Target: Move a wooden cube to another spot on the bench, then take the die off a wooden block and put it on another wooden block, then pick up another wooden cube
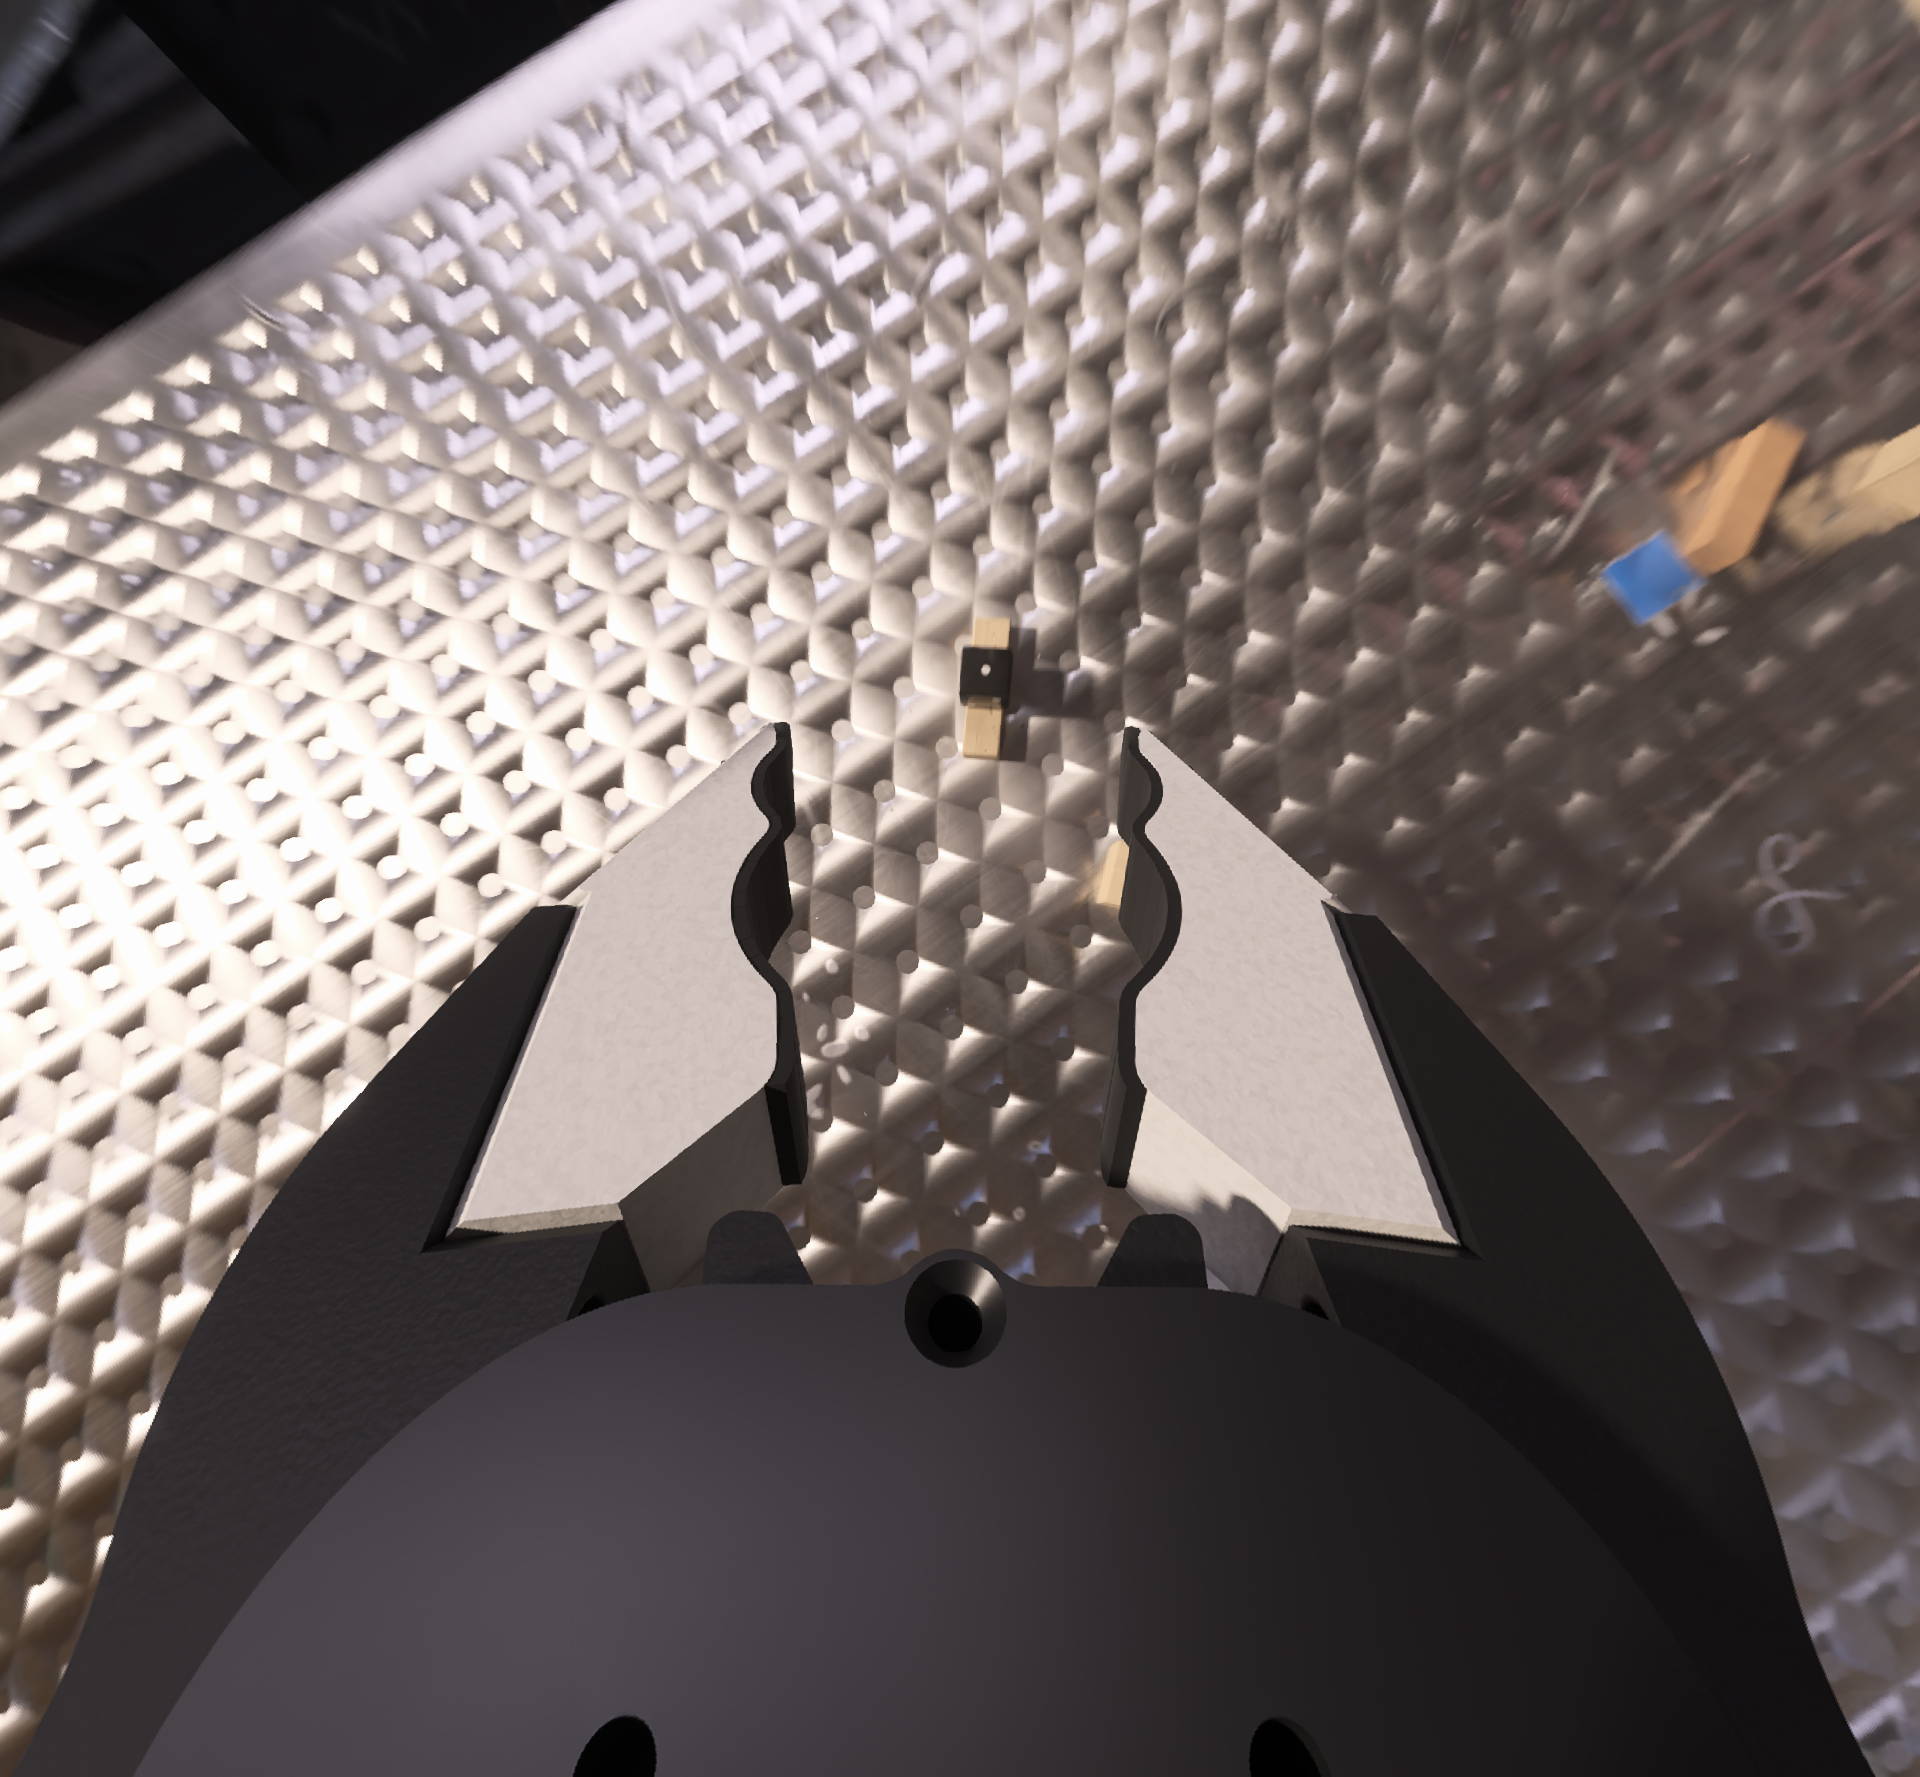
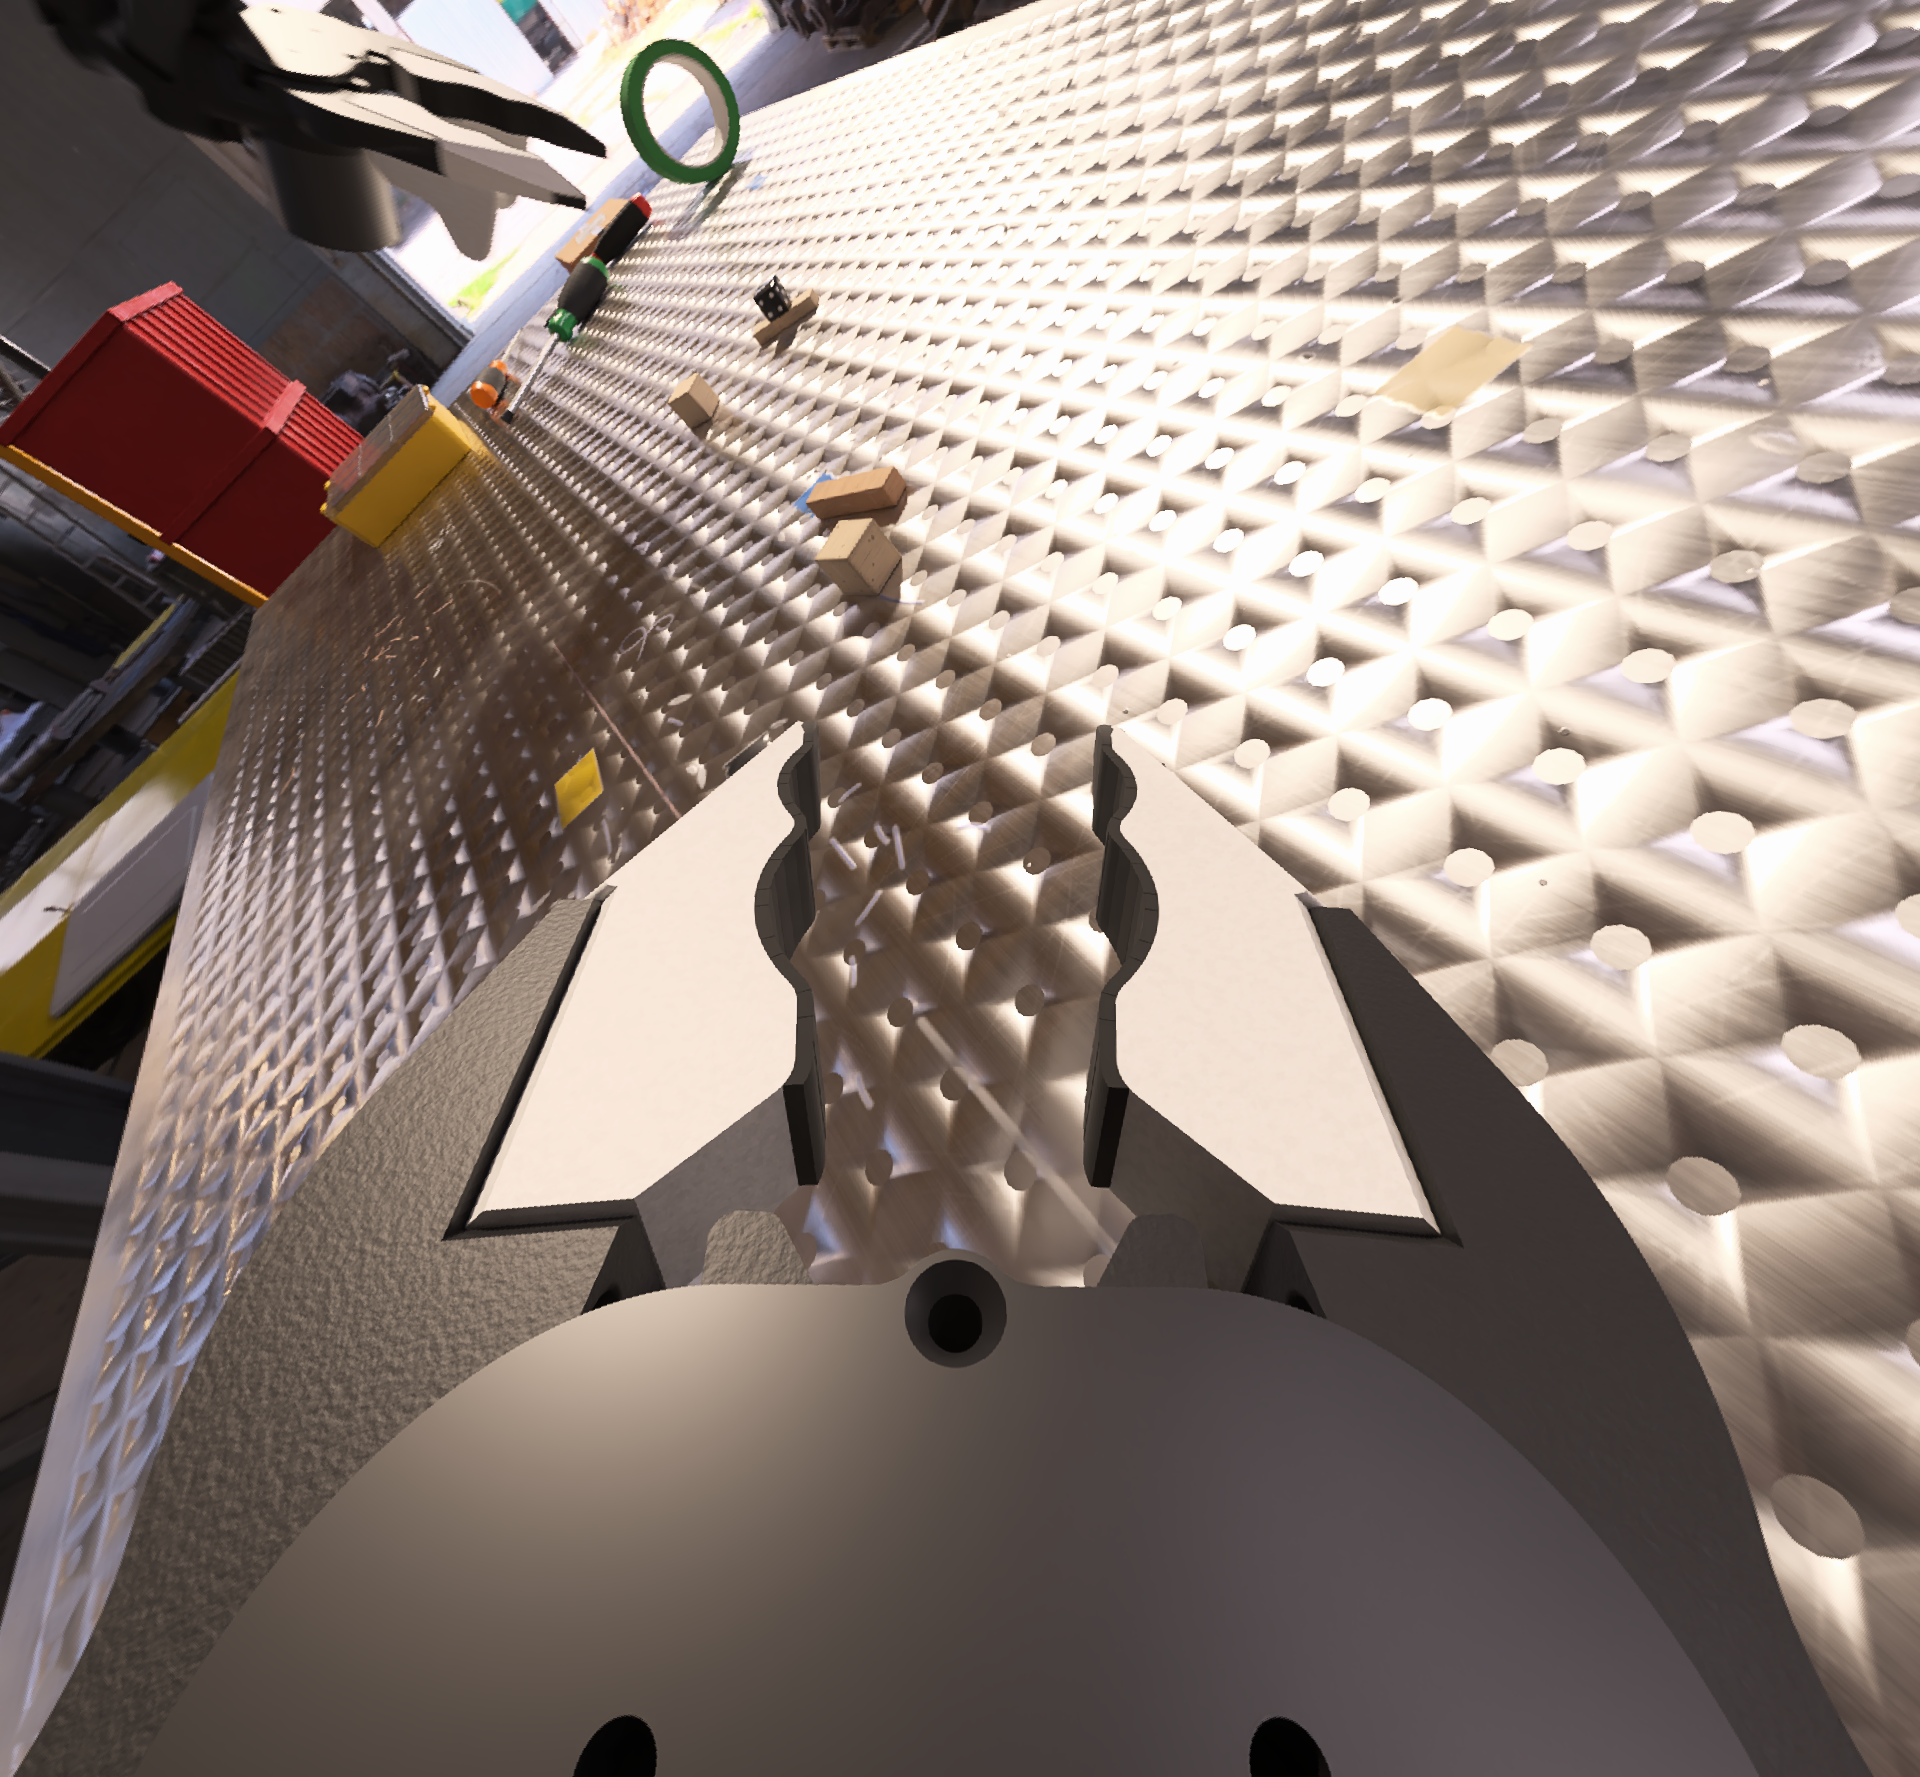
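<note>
Tape roll (image 2: 681, 109): green, upright on edge
Screwdriver (image 2: 584, 293): green-black handle, lying flat
Yellow box (image 2: 407, 464): at bench edge
Red crate (image 2: 177, 428): beyond bench

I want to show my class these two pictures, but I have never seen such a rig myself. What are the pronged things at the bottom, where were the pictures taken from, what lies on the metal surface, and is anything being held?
Each picture comes from a camera mounted on a two-finger gripper, looking forward along its fingers. The left gripper and the right gripper are both open and hold nothing. Below them is a patterned metal bench. On it a black die sits on a thin wooden block. The right view also shows two wooden cubes, a second wooden block, a green tape ring, a screwdriver and a yellow box.
</note>
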`<state>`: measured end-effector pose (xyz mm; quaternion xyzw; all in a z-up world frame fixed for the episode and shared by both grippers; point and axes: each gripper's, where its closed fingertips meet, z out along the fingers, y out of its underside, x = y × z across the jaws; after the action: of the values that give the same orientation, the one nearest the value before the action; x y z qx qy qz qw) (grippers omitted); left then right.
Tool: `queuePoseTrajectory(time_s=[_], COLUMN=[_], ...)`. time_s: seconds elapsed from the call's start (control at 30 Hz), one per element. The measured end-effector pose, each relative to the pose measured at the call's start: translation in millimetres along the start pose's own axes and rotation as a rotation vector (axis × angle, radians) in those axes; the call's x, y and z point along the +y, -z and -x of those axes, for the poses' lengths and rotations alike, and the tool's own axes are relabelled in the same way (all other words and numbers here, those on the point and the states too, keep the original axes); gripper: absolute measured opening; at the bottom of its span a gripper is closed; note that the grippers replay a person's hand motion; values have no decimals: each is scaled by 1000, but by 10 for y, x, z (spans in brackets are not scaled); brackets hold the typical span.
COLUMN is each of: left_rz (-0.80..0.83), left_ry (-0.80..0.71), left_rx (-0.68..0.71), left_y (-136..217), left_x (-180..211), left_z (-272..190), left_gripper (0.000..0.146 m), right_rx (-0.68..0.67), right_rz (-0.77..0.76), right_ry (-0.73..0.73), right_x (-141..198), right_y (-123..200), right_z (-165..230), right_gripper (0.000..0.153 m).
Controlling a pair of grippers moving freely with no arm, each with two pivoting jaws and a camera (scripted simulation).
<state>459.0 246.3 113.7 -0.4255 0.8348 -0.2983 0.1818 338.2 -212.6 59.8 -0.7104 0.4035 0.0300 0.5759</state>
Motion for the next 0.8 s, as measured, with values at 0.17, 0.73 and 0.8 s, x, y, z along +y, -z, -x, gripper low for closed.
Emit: queuePoseTrajectory(time_s=[0.17, 0.73, 0.8], left_rz=[132, -193, -219], left_ry=[-49, -140, -233], left_rx=[37, 36, 112], left_y=[-567, 274, 334], left_x=[201, -709, -905], left_z=[-21, -608, -1090], left_gripper=[68, 16, 17], right_rx=[-6, 6, 4], right_rz=[51, 143, 141], right_ry=[-9, -30, -28], right_x=[57, 155, 152], right_y=[-43, -125, -123], right_z=[0, -29, -26], right_gripper=[52, 50, 49])
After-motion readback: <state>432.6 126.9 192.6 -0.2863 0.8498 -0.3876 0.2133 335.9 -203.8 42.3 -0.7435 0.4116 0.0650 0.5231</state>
